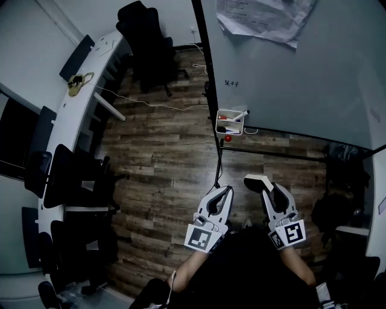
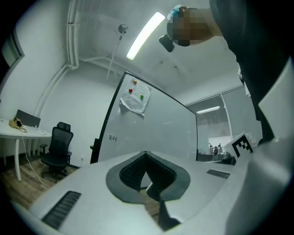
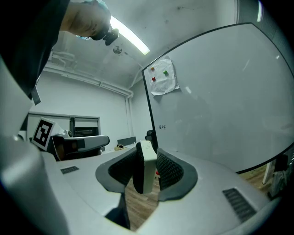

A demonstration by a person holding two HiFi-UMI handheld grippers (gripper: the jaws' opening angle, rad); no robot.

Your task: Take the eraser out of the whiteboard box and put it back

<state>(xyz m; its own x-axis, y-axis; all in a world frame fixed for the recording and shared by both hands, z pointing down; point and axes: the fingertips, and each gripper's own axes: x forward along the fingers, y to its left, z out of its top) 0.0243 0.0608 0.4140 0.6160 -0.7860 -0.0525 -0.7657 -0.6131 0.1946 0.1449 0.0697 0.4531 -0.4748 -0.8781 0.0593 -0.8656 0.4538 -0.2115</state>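
In the head view the white whiteboard box [image 1: 230, 122] hangs at the whiteboard's [image 1: 301, 78] lower left corner, with markers in it and a red magnet just below. My right gripper [image 1: 266, 189] is shut on the white eraser [image 1: 256, 181], well short of the box. In the right gripper view the eraser [image 3: 147, 170] stands on edge between the pads, its dark felt side to the left. My left gripper [image 1: 224, 192] hangs beside it, jaws shut on nothing. In the left gripper view its tips [image 2: 146, 155] meet, pointing at the whiteboard [image 2: 151, 128].
A curved white desk [image 1: 90, 90] with several black office chairs [image 1: 145, 42] runs along the left. A white cable [image 1: 151, 104] lies on the wood floor. A crumpled paper [image 1: 265, 18] is pinned to the whiteboard. The board's black stand bar [image 1: 271, 154] crosses below the box.
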